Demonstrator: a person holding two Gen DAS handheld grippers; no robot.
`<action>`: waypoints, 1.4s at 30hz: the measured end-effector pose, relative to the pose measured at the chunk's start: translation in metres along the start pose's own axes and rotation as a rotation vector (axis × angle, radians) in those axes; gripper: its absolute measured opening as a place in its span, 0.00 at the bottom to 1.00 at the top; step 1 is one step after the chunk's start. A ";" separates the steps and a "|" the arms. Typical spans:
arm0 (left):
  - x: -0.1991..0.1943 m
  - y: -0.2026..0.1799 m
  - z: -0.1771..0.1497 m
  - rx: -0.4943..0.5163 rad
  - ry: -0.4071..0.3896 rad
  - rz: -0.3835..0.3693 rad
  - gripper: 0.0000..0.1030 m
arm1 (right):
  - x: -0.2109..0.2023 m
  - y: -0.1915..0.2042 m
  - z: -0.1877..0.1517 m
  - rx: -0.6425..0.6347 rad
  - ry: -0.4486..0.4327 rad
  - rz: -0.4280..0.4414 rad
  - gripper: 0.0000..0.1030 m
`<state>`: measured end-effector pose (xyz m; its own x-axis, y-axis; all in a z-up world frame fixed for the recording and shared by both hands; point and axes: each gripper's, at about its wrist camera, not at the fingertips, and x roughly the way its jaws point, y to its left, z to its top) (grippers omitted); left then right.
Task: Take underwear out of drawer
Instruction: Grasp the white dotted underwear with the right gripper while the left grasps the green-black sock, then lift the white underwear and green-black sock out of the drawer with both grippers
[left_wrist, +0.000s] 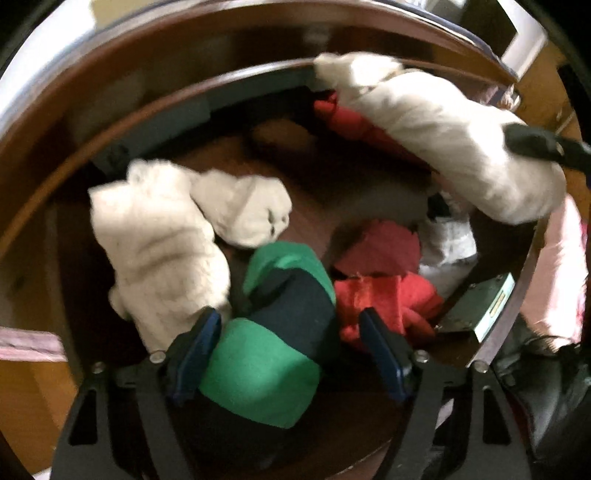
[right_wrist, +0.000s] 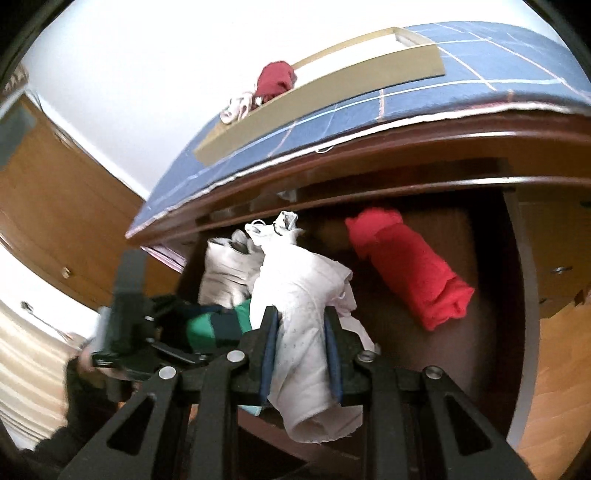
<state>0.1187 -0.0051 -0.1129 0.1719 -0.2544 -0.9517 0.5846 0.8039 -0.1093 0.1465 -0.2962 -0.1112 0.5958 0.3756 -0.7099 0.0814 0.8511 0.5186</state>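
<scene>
I look down into the open wooden drawer (left_wrist: 314, 218). A green and navy striped roll of underwear (left_wrist: 258, 373) lies between the fingers of my left gripper (left_wrist: 291, 321). Its left pad is at the roll's edge and the right pad stands a little off it, so the gripper is open. My right gripper (right_wrist: 301, 317) is shut on a white roll of underwear (right_wrist: 306, 369), lifted above the drawer (right_wrist: 480, 240). In the left wrist view that white roll (left_wrist: 443, 133) hangs at the upper right with a black finger (left_wrist: 535, 144) on it.
In the drawer lie two white rolls (left_wrist: 159, 236), loose red pieces (left_wrist: 384, 299) and a red roll (right_wrist: 406, 269). On the dresser's blue checked cloth (right_wrist: 480, 66) stands a beige tray (right_wrist: 332, 92) with a dark red piece (right_wrist: 275, 79). Wooden cupboard doors (right_wrist: 55, 206) are on the left.
</scene>
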 end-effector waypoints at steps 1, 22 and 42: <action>0.001 0.002 0.000 -0.015 0.001 -0.017 0.73 | -0.002 -0.001 -0.002 0.013 -0.007 0.017 0.26; 0.031 -0.001 0.013 -0.033 0.046 0.057 0.51 | 0.022 0.009 0.005 -0.115 0.132 -0.086 0.65; 0.025 -0.023 0.000 -0.080 -0.070 0.051 0.29 | 0.064 0.025 -0.023 -0.354 0.384 -0.236 0.30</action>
<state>0.1095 -0.0299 -0.1338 0.2563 -0.2469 -0.9345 0.5090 0.8564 -0.0867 0.1676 -0.2427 -0.1547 0.2554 0.2106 -0.9436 -0.1353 0.9742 0.1808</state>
